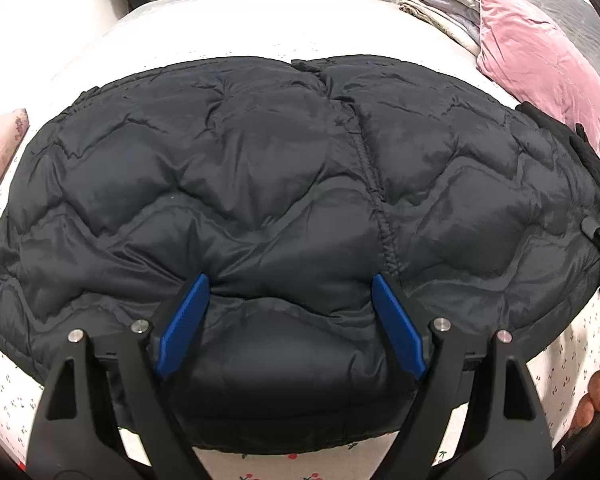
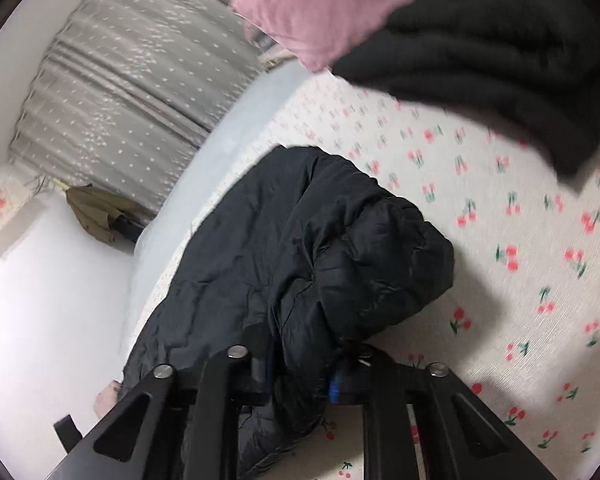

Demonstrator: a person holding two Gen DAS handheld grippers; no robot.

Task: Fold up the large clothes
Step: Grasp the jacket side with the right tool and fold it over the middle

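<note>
The left gripper stood wide open at 6 o'clock on the black puffer jacket; the right gripper clamped its bunched edge.

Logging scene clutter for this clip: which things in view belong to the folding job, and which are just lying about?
Part of the job:
- black puffer jacket, spread on the bed sheet
- left gripper, open over the jacket's near edge
- right gripper, closed on a bunch of jacket fabric

Lying about:
- pink pillow
- folded bedding stack
- folded dark garment
- olive coat
</note>
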